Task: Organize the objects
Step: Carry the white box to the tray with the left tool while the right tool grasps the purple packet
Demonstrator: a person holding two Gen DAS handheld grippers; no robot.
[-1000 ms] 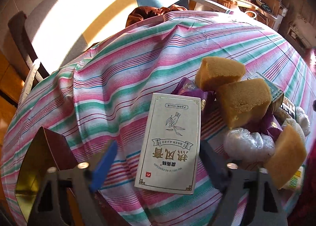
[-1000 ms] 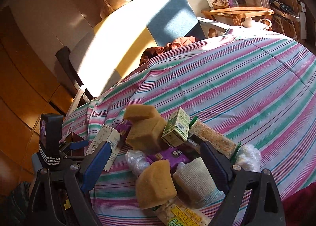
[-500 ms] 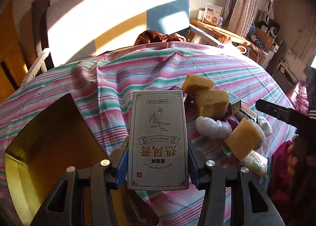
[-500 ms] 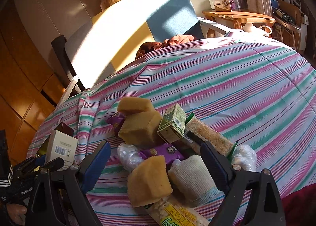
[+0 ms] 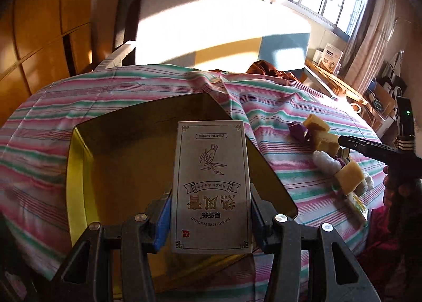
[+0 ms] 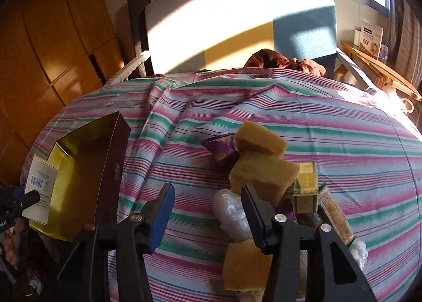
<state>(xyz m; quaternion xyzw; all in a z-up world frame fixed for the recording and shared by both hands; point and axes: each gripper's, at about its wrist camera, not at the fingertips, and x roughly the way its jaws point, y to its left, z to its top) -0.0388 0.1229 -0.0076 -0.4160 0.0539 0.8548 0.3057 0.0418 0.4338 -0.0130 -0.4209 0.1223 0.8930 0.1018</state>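
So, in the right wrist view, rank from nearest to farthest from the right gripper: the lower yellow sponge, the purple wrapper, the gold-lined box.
From the right gripper:
1. Lower yellow sponge, just below its right jaw.
2. Purple wrapper, farther up the striped cloth, behind the pile.
3. Gold-lined box, far left, at the cloth's edge.

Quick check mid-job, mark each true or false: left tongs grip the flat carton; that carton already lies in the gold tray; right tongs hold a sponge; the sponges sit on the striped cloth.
1. The left tongs grip the flat carton. True.
2. The carton lies in the gold tray. False: it is held above it.
3. The right tongs hold a sponge. False: nothing is between them; they have just been closing.
4. The sponges sit on the striped cloth. True.
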